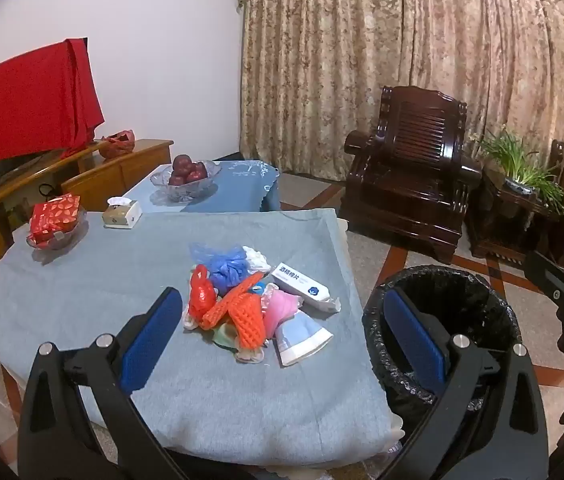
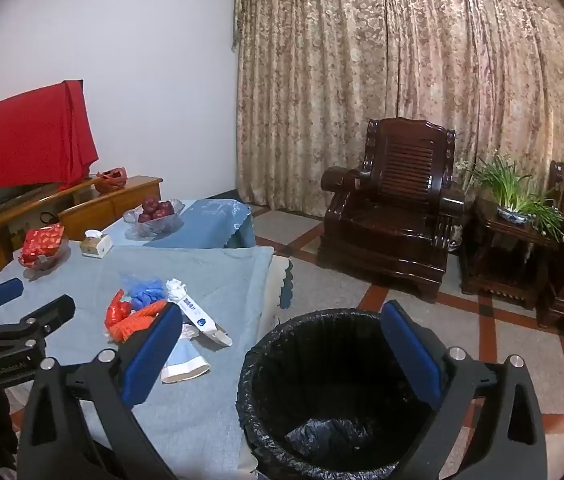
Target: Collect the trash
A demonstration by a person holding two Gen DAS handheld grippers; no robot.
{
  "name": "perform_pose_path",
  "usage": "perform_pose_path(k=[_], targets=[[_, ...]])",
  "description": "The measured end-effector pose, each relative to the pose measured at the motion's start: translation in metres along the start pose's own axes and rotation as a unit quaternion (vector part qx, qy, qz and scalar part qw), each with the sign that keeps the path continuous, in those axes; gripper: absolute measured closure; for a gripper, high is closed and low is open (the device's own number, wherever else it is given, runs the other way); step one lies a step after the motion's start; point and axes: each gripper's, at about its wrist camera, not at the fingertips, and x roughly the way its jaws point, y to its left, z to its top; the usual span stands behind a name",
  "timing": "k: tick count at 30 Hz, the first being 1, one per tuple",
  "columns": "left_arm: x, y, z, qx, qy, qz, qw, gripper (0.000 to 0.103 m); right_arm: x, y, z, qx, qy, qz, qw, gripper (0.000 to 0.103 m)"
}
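Observation:
A pile of trash [image 1: 250, 300] lies on the grey-blue tablecloth [image 1: 102, 280]: blue plastic bag [image 1: 224, 266], orange foam nets [image 1: 242, 316], pink wrapper [image 1: 280, 308], white box with blue print [image 1: 301, 284], paper cup [image 1: 301, 340]. The pile also shows in the right wrist view [image 2: 154, 312]. A black-lined trash bin [image 2: 321, 392] stands on the floor right of the table; it also shows in the left wrist view [image 1: 441, 320]. My left gripper [image 1: 282, 312] is open and empty above the table, in front of the pile. My right gripper [image 2: 282, 328] is open and empty above the bin.
On the table's far left are a red gift box in a glass dish [image 1: 56, 220] and a tissue box [image 1: 122, 212]. A bowl of apples [image 1: 186, 176] sits on a further table. A dark wooden armchair [image 2: 389, 204] and a plant stand [image 2: 513, 216] stand to the right.

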Motion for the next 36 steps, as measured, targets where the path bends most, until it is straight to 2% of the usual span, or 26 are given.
perform_pose_path(k=[36], targets=[[0.0066,0.0045,-0.0025,0.000,0.008,0.004,1.0000,0.005,0.0064,0.0018,-0.0044,-0.002,0.008,-0.003,1.000,0.006]])
